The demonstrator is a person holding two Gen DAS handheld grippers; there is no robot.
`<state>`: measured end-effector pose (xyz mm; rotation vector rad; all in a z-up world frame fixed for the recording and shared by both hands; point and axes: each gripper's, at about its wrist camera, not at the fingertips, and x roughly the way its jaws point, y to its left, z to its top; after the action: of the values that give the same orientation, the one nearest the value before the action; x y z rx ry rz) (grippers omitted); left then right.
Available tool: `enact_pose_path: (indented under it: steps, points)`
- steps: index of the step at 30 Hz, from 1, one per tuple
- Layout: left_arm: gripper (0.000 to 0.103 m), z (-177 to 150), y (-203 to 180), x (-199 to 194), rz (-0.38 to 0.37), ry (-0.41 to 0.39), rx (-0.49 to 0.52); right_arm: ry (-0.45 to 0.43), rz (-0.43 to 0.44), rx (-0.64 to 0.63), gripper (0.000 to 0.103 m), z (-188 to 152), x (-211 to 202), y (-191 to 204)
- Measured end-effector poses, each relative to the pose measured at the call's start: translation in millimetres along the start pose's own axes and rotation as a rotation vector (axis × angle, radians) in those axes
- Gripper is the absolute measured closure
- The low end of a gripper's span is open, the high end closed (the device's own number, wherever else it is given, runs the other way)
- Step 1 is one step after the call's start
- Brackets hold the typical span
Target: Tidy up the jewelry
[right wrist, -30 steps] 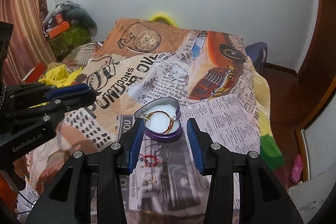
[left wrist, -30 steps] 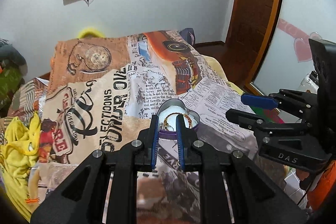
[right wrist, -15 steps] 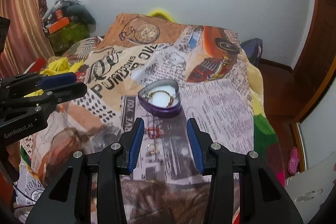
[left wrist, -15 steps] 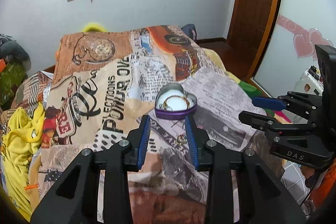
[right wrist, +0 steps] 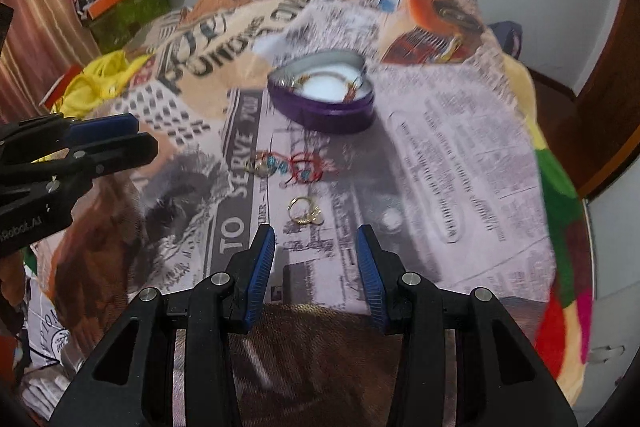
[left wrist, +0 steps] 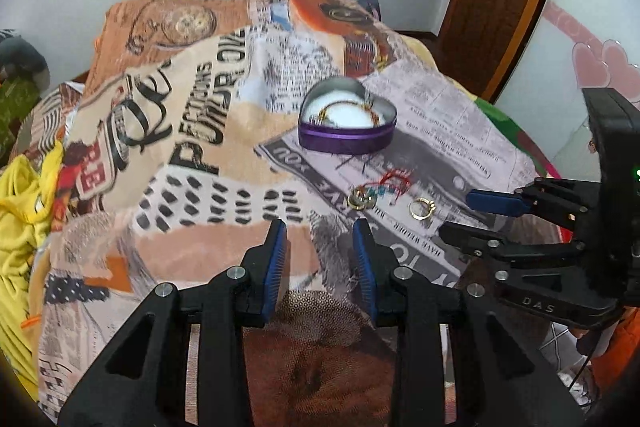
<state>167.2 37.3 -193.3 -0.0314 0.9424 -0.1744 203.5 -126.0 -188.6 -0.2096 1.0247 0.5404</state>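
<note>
Hovering over the bed: left claw and right claw, both partly open, empty.
Heart tin holds a bracelet; ring, gold piece and red cord lie loose just before it.

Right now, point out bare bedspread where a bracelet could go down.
Free: the bedspread right of the heart tin, toward the green edge. Crowded: just before the tin, where the red thread bracelet, beaded piece and gold ring lie.
</note>
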Motion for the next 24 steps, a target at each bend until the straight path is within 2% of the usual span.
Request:
enact_pose_path:
  steps: [3, 10, 11, 13, 15, 16, 24]
  points:
    - [0.07, -2.0, 1.6, 5.6, -0.009, 0.01, -0.011, 0.021, 0.01, 0.001, 0.065, 0.2, 12.1, 0.0]
    - [0.07, 0.5, 1.3, 18.3, -0.019, 0.025, -0.009, -0.011, 0.008, 0.008, 0.065, 1.4, 21.7, -1.9]
    - [0.07, 1.1, 0.0, 19.1, -0.021, 0.026, -0.005, -0.017, 0.005, 0.008, 0.067, 0.4, 21.1, -2.2]
    - [0.07, 2.2, -2.8, 21.3, -0.025, 0.028, 0.002, -0.021, 0.007, 0.006, 0.083, -1.4, 19.9, -2.8]
    - [0.07, 3.7, -5.6, 23.1, -0.027, 0.031, 0.011, -0.022, 0.011, 0.014, 0.086, 0.0, 20.1, -4.0]
    - [0.07, 4.4, -6.4, 23.5, -0.029, 0.032, 0.014, -0.023, 0.009, 0.018, 0.095, -0.7, 19.3, -4.9]
    - [0.07, 11.1, -16.9, 30.7, -0.054, 0.048, 0.034, -0.034, 0.032, 0.064, 0.095, 0.6, 16.1, -18.5]
